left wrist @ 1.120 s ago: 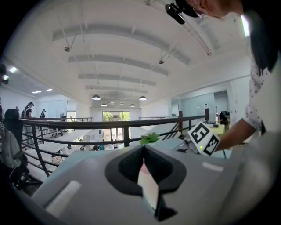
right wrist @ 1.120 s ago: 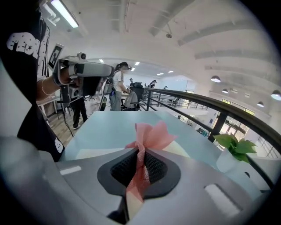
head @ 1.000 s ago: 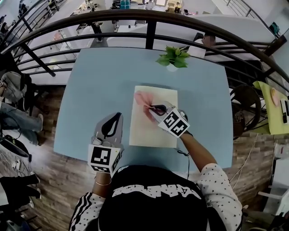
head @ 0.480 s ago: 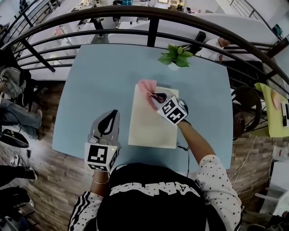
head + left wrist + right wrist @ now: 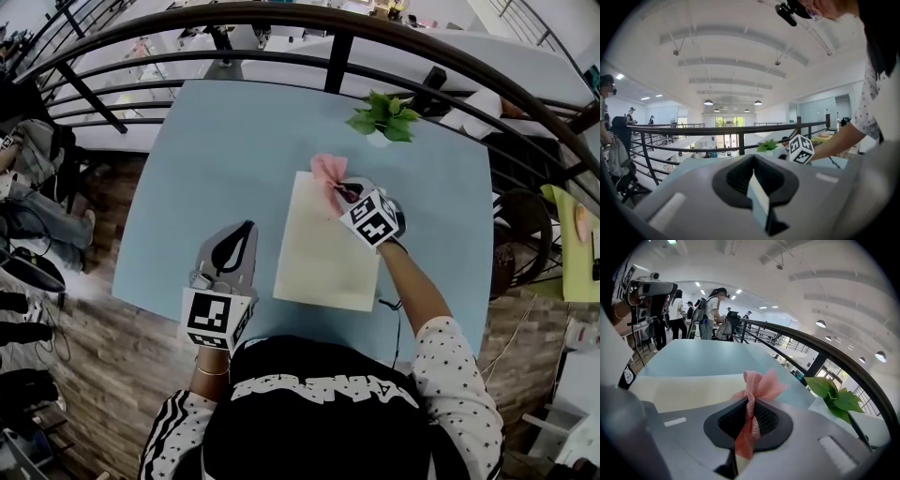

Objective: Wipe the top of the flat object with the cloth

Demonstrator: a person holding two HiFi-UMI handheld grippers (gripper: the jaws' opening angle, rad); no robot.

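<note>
Pale blue tabletop (image 5: 206,169) stands against a black railing (image 5: 281,23), with a potted plant (image 5: 384,120) near its far edge. A cream flat object (image 5: 323,253) lies on the tabletop directly in front of the person.

The right hand-held gripper (image 5: 349,194) sits over the far right corner of the flat object, its jaws clenched on a pink cloth (image 5: 328,172). The cloth is pinched along a twisted middle section. Its loose end fans out beyond the jaw tips, at the far edge of the flat object and beside bare tabletop. Whether the cloth presses on the surface cannot be told.

The left hand-held gripper (image 5: 242,234) hangs over bare tabletop just left of the flat object. It is well apart from the cloth, jaws pressed together with nothing between them.
</note>
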